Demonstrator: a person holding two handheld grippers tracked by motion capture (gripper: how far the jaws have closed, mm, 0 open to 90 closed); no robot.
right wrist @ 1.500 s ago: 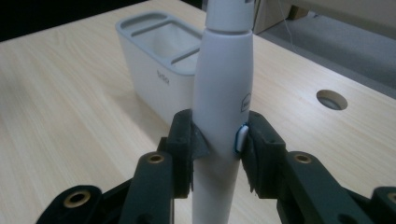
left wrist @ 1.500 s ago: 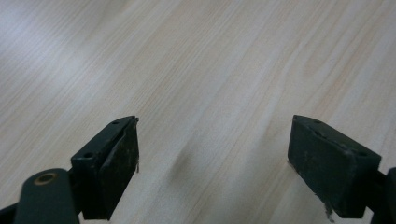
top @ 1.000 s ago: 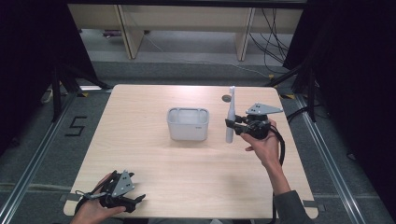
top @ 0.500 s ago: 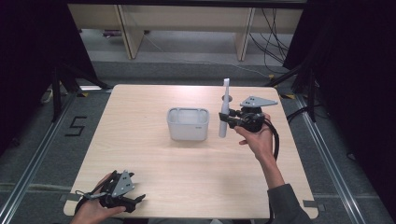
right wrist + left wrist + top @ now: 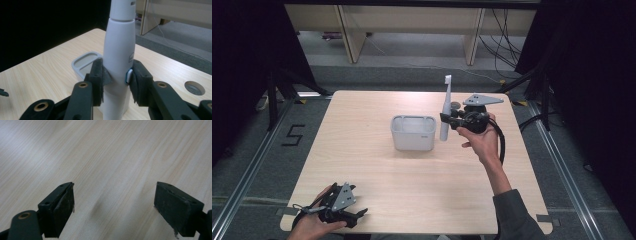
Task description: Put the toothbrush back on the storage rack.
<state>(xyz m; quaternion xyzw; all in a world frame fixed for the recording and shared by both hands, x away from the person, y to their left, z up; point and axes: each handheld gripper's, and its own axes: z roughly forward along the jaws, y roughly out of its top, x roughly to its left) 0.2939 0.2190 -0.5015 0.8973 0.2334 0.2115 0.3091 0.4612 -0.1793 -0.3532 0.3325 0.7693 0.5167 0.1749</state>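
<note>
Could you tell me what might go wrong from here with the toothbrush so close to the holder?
The right gripper clamps the electric toothbrush low on its smooth, rounded handle, so it could slip or tilt. Its base hangs just beside the grey holder, so it might knock the rim. The left gripper is too far off to steady the holder.

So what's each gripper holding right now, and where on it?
Right gripper clamps the electric toothbrush upright by its lower handle. Left gripper is open, holding nothing.
</note>
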